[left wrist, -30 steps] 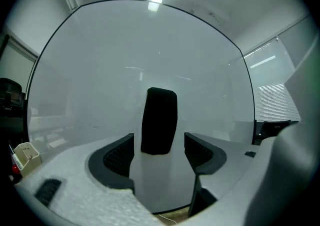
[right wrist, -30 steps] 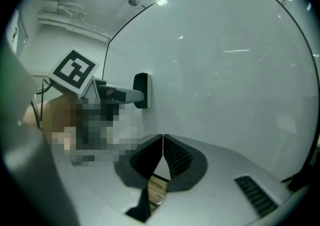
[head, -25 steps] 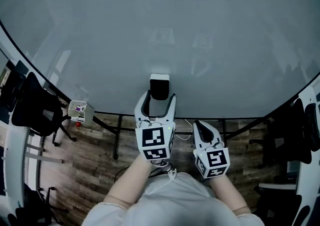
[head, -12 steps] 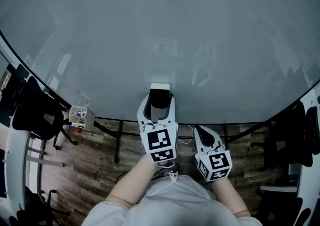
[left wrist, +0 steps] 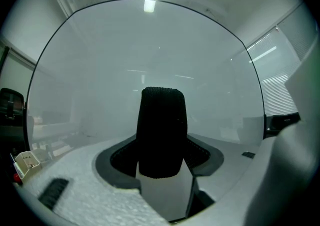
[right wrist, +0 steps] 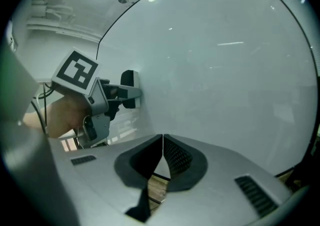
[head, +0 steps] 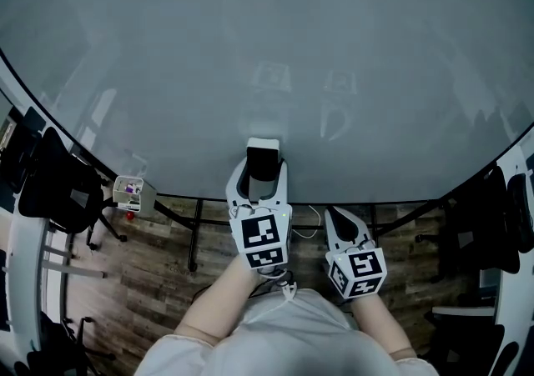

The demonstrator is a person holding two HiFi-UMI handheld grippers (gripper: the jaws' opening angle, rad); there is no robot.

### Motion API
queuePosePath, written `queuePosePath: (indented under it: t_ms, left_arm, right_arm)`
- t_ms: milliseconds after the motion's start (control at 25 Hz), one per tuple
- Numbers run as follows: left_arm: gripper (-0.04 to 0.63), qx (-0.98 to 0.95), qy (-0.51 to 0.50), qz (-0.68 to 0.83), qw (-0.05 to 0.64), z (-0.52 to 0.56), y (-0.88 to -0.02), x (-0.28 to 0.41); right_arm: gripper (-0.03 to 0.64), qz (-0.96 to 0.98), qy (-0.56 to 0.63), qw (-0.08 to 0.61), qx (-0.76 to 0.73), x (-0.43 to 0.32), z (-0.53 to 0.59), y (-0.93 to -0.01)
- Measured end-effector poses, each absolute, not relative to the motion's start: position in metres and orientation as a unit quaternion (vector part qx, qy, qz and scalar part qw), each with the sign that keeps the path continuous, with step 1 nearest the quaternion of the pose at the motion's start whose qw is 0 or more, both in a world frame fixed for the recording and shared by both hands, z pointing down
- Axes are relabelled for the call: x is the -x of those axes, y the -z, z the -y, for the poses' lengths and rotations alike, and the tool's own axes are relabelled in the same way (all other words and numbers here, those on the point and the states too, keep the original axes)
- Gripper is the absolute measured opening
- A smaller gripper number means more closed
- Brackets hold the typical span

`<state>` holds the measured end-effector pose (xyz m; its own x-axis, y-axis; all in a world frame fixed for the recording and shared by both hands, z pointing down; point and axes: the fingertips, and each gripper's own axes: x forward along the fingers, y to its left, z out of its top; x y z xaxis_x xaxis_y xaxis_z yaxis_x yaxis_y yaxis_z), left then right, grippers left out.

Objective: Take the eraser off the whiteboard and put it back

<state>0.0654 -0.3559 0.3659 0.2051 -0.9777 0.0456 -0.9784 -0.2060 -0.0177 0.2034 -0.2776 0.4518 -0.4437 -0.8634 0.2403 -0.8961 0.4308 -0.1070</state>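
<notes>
Eraser [head: 264,149] sits stuck to the whiteboard [head: 267,49] between the jaws of the left claw [head: 264,163], which have just been closing and pinch its sides. Right of that claw and nearer the person, the right claw [head: 333,212] hovers empty, jaws pressed together. Left of the left claw, a small box [head: 133,192] hangs at the board's lower edge above the wood floor [head: 158,266].

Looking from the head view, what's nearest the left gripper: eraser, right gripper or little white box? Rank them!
1. eraser, between the left gripper's jaws, which have just been closing.
2. right gripper, to its right.
3. little white box, far left.
</notes>
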Motion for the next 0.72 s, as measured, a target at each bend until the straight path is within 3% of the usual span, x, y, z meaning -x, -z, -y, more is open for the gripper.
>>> queuePosePath:
  t_ms: [720]
  left_arm:
    - [0.267, -0.817, -0.08, 0.57, 0.041, 0.281, -0.447, -0.063]
  right_arm:
    - [0.028, 0.823, -0.089, 0.062, -0.558, -0.196, 0.259, -0.449]
